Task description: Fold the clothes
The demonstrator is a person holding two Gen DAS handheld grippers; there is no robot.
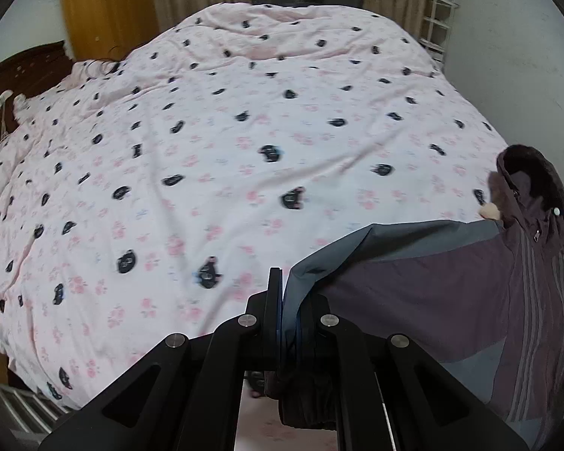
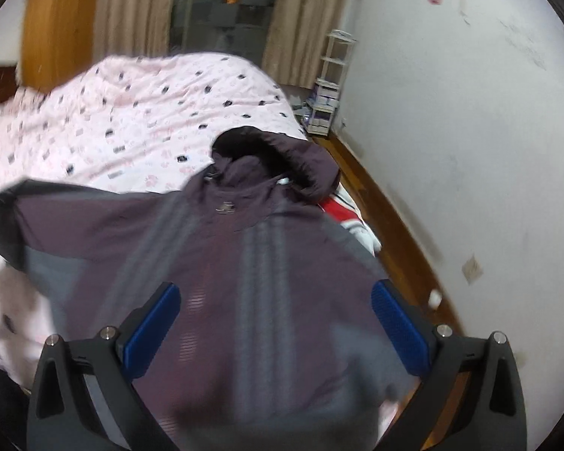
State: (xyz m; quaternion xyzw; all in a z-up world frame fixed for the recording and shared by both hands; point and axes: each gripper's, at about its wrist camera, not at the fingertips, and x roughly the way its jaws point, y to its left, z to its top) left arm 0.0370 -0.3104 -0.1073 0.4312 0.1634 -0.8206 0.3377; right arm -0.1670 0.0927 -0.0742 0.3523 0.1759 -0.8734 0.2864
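Right between left claw [image 1: 285, 300]: jacket [image 1: 451, 282]

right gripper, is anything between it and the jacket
Nothing visible. The right gripper is open right above the purple hooded jacket, with only its fabric between the blue pads. The left gripper is already shut on the sleeve.

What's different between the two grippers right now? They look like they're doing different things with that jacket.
The left gripper is shut, pinching a grey sleeve of the purple hooded jacket; the right gripper is wide open and holds nothing. The left gripper's blue pads are almost hidden by cloth, while the right gripper's pads show fully. The left one stands at the jacket's side, the right one over its striped body. Both are black with blue pads, above the pink quilt.
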